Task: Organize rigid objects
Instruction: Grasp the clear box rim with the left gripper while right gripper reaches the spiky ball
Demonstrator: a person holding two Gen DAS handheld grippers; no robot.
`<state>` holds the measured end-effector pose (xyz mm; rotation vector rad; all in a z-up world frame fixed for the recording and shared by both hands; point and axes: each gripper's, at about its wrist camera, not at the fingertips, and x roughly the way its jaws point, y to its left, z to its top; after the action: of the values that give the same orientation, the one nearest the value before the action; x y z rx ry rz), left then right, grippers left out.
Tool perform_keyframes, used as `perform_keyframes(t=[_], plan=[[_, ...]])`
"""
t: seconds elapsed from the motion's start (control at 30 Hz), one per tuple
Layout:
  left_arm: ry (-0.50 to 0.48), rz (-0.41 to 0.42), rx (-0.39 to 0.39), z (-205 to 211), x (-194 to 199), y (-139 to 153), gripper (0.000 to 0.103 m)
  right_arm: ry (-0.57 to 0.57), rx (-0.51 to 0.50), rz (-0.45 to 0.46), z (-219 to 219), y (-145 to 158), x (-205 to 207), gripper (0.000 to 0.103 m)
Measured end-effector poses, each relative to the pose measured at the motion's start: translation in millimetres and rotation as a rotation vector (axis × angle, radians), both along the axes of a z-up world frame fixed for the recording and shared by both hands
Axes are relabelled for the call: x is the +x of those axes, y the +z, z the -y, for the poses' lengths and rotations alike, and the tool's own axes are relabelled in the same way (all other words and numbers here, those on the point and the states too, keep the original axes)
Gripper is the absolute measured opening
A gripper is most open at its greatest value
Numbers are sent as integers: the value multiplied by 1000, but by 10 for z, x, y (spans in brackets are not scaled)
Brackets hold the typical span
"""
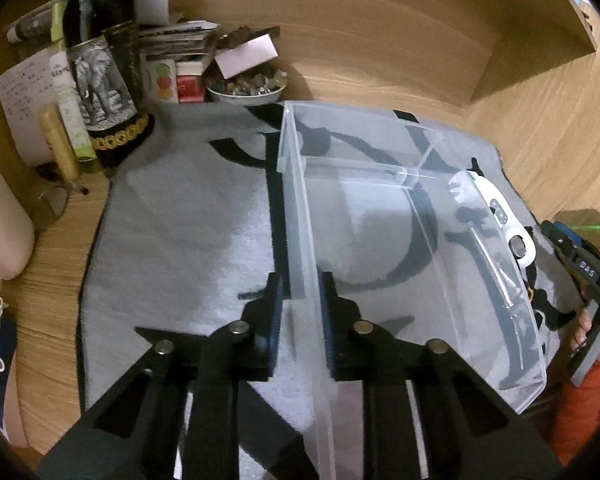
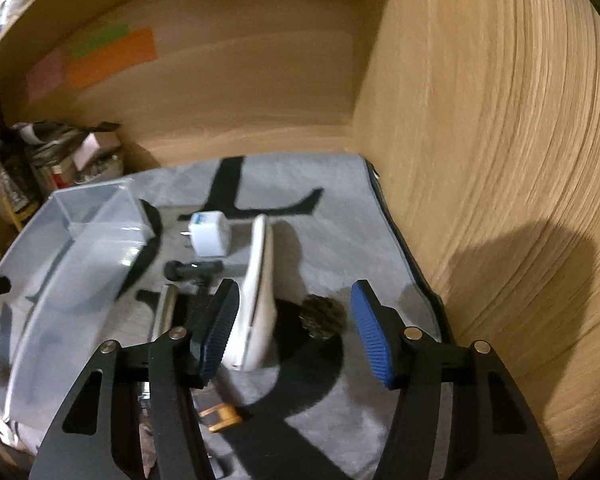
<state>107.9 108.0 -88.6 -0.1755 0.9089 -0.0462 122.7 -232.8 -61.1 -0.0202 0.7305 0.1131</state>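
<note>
Left gripper (image 1: 299, 320): pads straddle the near side wall of the clear plastic bin (image 1: 460, 280), one inside, one outside, closed onto or very near the wall; contact looks likely, so it reads as bracing the bin. Bin sits on the grey mat (image 1: 172, 220), roughly mat centre, and looks empty.

Right gripper (image 2: 294, 330): jaws spread wide, holding nothing, hovering over the mat's right part. Between and just beyond its pads: white device (image 2: 256, 292) standing on edge, dark knobby round object (image 2: 324, 318) just beside it. Farther toward the mat's back edge: white plug adapter (image 2: 210, 234), black rod-like part (image 2: 194, 269). Near the front edge an orange-yellow piece (image 2: 220, 418), partly hidden.

Step, as judged: picking loose items to load the bin, none in yet. Next move probably calls for lowering over the white device or the round object, closing, then carrying left over the bin wall.
</note>
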Motion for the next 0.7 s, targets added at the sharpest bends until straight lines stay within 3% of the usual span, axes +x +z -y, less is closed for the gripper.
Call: perform_keyframes(t=[0.1, 0.4, 0.7], plan=[[-6, 2, -8, 27, 5, 4, 8, -26, -1, -26, 65, -56, 44, 53], [-2, 11, 2, 48, 0, 10, 8, -59, 9, -134, 187, -258, 226, 51], [4, 20, 6, 49, -6, 15, 7, -45, 17, -201, 148, -418, 355, 31]])
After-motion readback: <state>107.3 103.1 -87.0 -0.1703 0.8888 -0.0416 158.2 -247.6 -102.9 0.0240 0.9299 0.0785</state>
